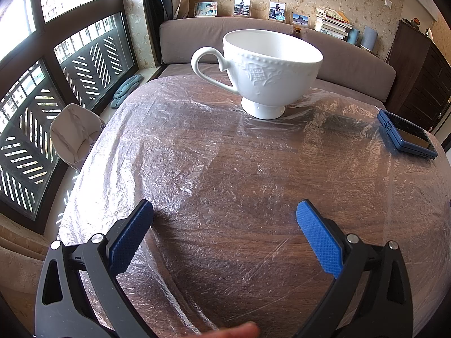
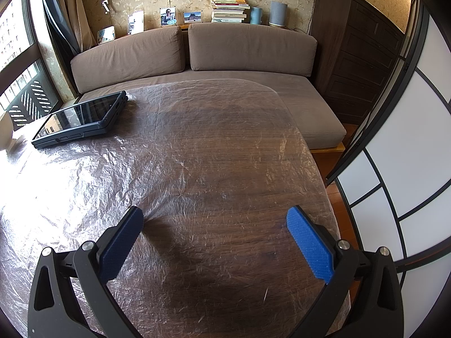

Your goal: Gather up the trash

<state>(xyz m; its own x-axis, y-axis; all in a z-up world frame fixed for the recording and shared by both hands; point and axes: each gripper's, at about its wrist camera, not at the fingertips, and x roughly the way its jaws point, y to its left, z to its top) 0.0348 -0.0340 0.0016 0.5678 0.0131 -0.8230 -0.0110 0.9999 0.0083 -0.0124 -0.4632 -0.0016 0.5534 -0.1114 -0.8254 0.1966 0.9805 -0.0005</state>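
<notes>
A thin clear crinkled plastic sheet (image 1: 174, 152) covers the dark wooden table; it also shows in the right wrist view (image 2: 84, 174). A white embossed footed cup (image 1: 262, 67) stands upright on the sheet at the far side. My left gripper (image 1: 224, 211) is open and empty, hovering over the near part of the table, well short of the cup. My right gripper (image 2: 215, 215) is open and empty over the table's right half. No loose piece of trash shows in either view.
A blue-cased tablet (image 1: 407, 135) lies on the table right of the cup; it shows at the far left in the right wrist view (image 2: 81, 119). A brown sofa (image 2: 197, 56) runs behind the table. A grey chair (image 1: 74, 132) stands at left, a dark cabinet (image 2: 358, 56) at right.
</notes>
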